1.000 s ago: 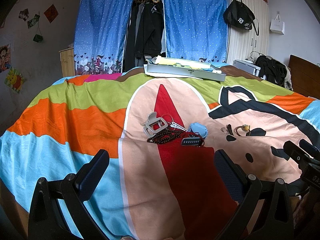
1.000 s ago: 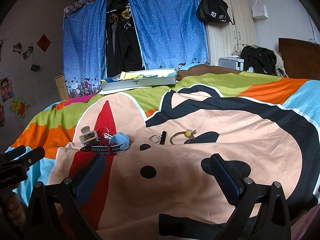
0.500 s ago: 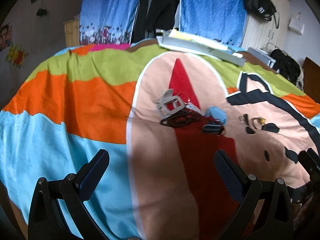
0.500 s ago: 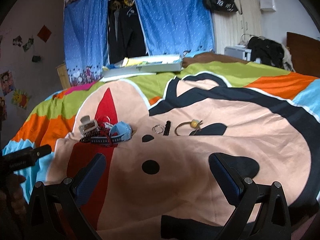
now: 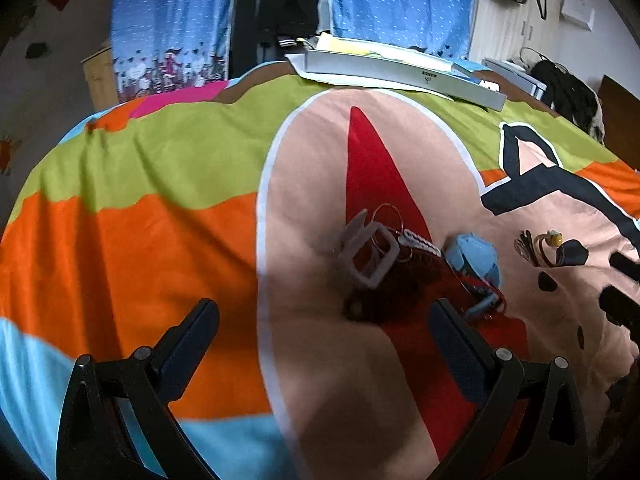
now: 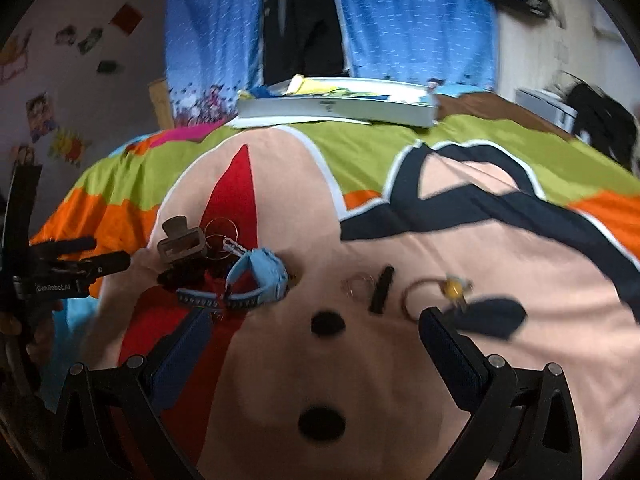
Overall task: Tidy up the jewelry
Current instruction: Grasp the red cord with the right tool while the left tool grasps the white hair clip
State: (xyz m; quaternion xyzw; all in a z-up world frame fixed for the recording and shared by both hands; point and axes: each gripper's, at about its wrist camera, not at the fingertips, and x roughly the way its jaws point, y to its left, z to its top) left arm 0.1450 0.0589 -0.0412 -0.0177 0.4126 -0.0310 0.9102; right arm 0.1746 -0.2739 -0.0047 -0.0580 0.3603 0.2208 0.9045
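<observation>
On the colourful bedspread lies a small heap of jewelry: a grey hair claw (image 5: 366,254) (image 6: 180,242), thin hoop rings (image 5: 386,220), a dark bead bracelet (image 5: 388,292), a blue scrunchie (image 5: 474,256) (image 6: 262,274) and a studded blue clip (image 6: 200,300). To the right lie small rings (image 6: 360,284), a black clip (image 6: 382,288) and a bangle with a yellow charm (image 6: 434,292). My left gripper (image 5: 324,334) is open just short of the heap. My right gripper (image 6: 314,340) is open in front of the rings and black clip. Both hold nothing.
A long flat white box (image 5: 400,70) (image 6: 336,106) with papers lies at the far edge of the bed. Blue curtains (image 5: 168,12) and hanging dark clothes stand behind. The other gripper and a hand (image 6: 44,276) show at the left of the right wrist view.
Both grippers have moved forward and lower toward the jewelry, which now fills more of each view. Their fingers stay open. The items on the bedspread have not moved.
</observation>
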